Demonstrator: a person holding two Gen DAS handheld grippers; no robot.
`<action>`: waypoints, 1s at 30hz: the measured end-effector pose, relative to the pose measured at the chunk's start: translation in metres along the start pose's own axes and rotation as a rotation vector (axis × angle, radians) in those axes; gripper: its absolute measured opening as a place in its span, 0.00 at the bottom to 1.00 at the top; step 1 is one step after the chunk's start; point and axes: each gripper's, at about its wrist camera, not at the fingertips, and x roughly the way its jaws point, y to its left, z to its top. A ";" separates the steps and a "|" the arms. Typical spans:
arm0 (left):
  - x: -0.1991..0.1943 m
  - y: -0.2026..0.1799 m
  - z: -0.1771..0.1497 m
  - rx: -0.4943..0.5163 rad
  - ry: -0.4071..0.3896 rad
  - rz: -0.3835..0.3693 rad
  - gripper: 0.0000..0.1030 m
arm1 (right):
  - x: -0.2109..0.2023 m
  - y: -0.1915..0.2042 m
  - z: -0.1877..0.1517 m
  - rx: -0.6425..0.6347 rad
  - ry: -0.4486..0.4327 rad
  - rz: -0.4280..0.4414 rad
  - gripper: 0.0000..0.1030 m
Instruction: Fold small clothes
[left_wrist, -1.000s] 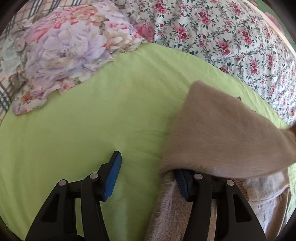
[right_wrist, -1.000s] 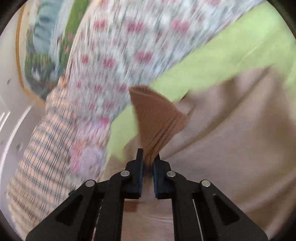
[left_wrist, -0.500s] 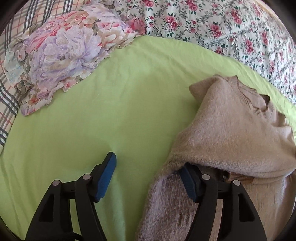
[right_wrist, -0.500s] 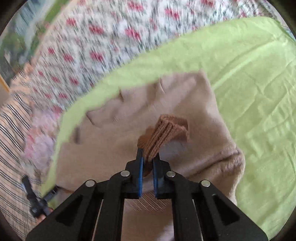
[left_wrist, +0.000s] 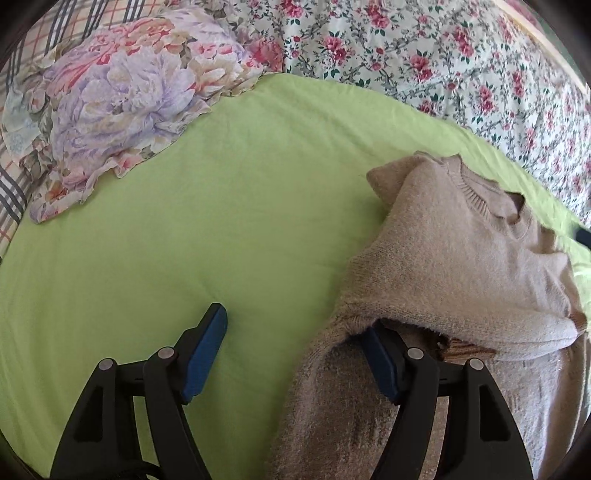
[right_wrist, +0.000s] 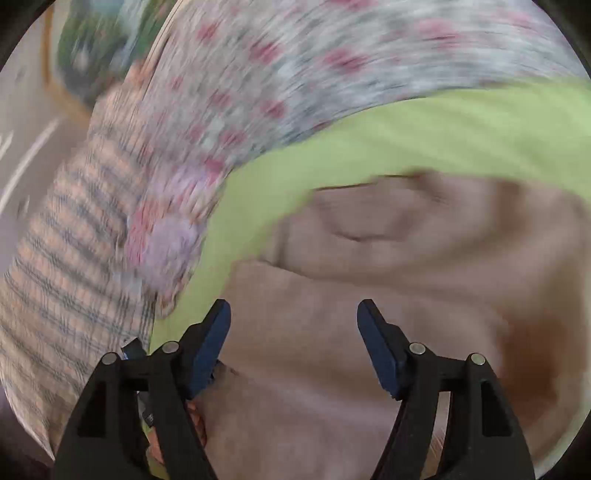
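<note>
The sweater is the landmark: it lies on the green sheet with its neckline toward the floral quilt, and one sleeve is folded across its body, the brown cuff just showing under that fold.

The left gripper is wide apart. Its jaws have just been opening; one pad sits on the sheet beside the sweater's edge, the other is tucked under the folded sleeve, pressing nothing that I can see. The right gripper has just sprung open too and hangs over the sweater's body with nothing between its pads. That view is badly smeared, so exactly where it hovers over the knit is hard to say.

The main risk sits at the left gripper. Its inner finger is under the fold, so pulling away sideways or upward would likely hook the fuzzy knit and drag the sleeve back open. The fold also looks loose and puffed, not flat, so it may slide or spring apart unless pressed. The sheet beneath is soft and wrinkles easily; a tug on the sweater could bunch both together. The flowered cloth, well away from the sweater, poses no trouble.
</note>
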 end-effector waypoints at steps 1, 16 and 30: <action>0.000 0.002 0.000 -0.009 -0.004 -0.014 0.70 | 0.027 0.006 0.015 -0.012 0.057 0.033 0.71; -0.013 0.010 -0.005 -0.059 -0.104 -0.142 0.70 | 0.229 0.047 0.058 0.127 0.412 0.513 0.85; -0.030 0.025 -0.002 -0.056 -0.027 -0.457 0.70 | 0.076 -0.019 0.050 0.160 0.015 0.239 0.84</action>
